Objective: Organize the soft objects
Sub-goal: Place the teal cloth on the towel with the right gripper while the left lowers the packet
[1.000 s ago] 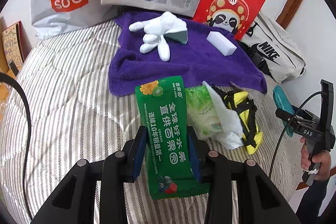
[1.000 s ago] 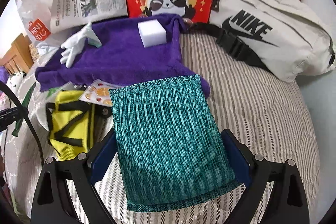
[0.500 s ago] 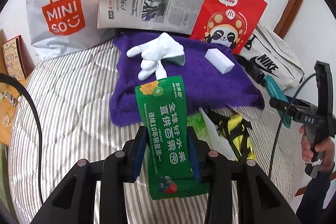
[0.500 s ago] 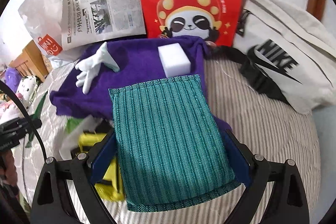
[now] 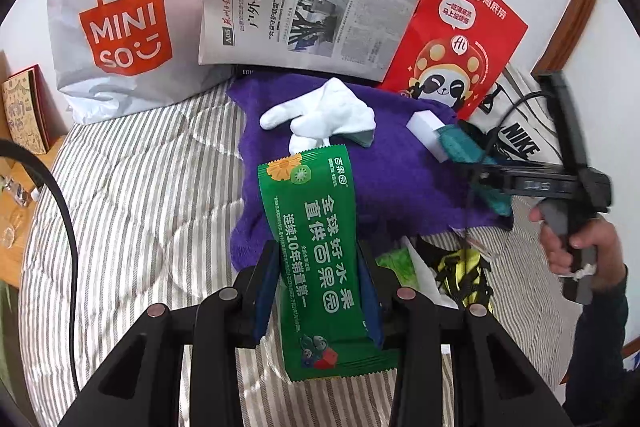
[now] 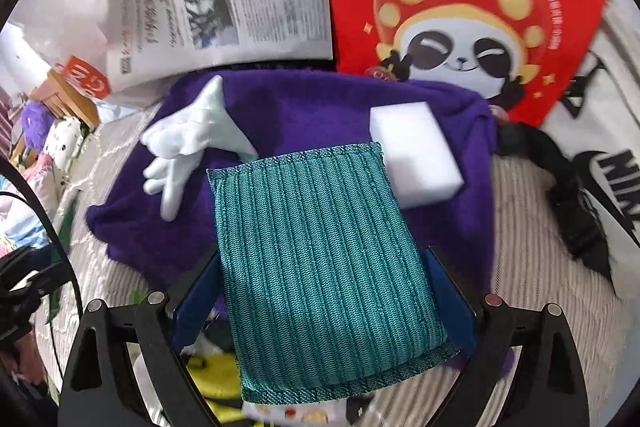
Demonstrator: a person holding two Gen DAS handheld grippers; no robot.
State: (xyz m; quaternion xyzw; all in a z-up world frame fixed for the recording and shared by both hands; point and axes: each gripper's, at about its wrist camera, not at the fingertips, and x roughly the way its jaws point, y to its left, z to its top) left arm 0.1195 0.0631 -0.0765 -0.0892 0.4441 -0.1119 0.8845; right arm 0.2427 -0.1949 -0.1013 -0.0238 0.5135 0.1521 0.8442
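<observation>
From my left wrist view, my left gripper (image 5: 316, 287) is clenched on a green snack packet (image 5: 318, 259), its pads pinching the long sides so it stands up the centre of the frame, lifted clear of the striped bed (image 5: 132, 195). Above it lies the purple towel (image 5: 400, 179), where the white glove (image 5: 320, 115) and white sponge block (image 5: 426, 133) already sit, so I judge that is the gathering spot. At right, my hand (image 5: 576, 247) tilts the other tool downward over the towel.

From my right wrist view, my right gripper (image 6: 320, 291) grasps a teal knitted pad (image 6: 320, 267) by its side edges, flat and angled down, hovering over the towel's lower middle, just beside the sponge block.
</observation>
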